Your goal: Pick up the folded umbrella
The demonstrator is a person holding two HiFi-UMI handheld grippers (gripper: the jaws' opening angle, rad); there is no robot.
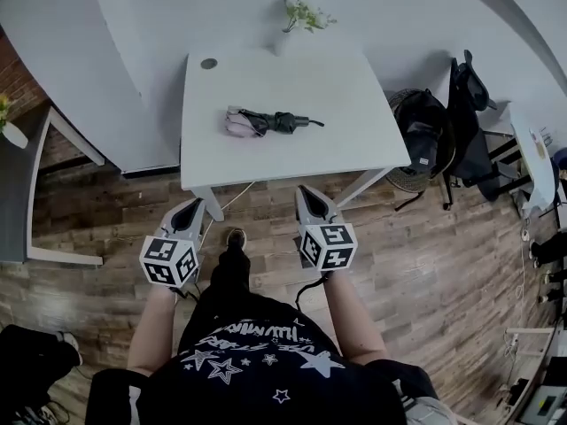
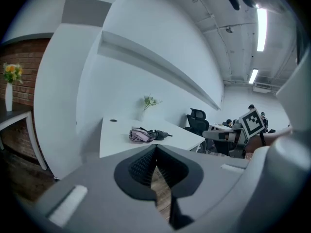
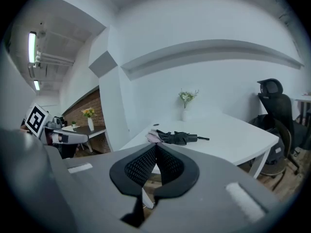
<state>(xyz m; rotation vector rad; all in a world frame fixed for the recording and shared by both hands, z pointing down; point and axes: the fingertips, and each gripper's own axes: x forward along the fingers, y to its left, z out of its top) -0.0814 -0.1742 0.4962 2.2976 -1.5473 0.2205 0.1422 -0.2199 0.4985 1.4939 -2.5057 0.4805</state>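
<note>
Two grippers up front, both just short of the table's near edge: the left gripper [image 1: 195, 209] and the right gripper [image 1: 308, 197], each with its fingers [image 2: 142, 166] pinched together and nothing between them. Past that edge the table [image 1: 337, 87] is plain white. The folded umbrella [image 1: 270, 122] lies flat near the table's middle, black with a pinkish bit at its left end. At the table's far edge sits a vase of flowers [image 1: 304, 11]. A black office chair [image 1: 447, 122] stands right of the table.
</note>
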